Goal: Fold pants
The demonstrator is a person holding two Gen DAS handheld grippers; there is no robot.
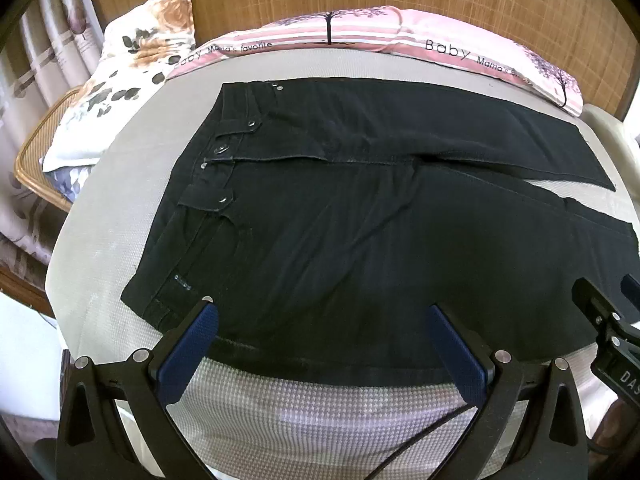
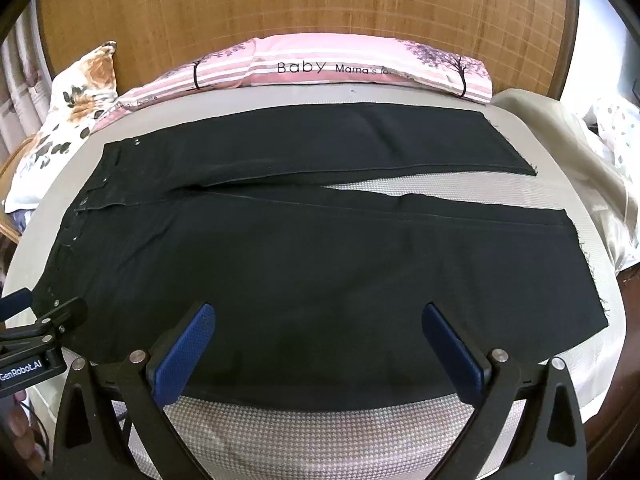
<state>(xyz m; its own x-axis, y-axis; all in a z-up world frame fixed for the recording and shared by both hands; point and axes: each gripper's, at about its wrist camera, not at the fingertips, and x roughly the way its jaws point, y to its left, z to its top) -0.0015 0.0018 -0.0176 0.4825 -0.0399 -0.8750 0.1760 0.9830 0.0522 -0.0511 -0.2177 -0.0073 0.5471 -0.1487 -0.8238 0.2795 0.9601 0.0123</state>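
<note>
Start of the fold, by the look of it: nothing lifted yet. Spread flat across the bed [image 2: 592, 320], one pair of black pants [image 2: 304, 280], waistband to the left, two legs running right and parting into a narrow wedge of bare cover near the hems. Along the far edge against the woven headboard [image 2: 304, 4], one long pink striped pillow [image 2: 360, 68]; at the far left corner, one floral pillow [image 1: 132, 64]; off the right side, one pale cloth [image 2: 560, 128] in a heap. Nearest the cameras, two grippers. Left gripper [image 1: 320, 316] hovering over the near edge by the waistband and hip, jaws wide apart, nothing between the blue pads. Right gripper [image 2: 318, 314] poised over the near edge of the near leg further toward the hem, likewise spread wide and empty. Probably next: lowering both onto the near side seam, pinching only that leg's edge, then carrying it over onto the far leg so that the seams meet. Care needed to catch the fabric without the bed cover beneath.
</note>
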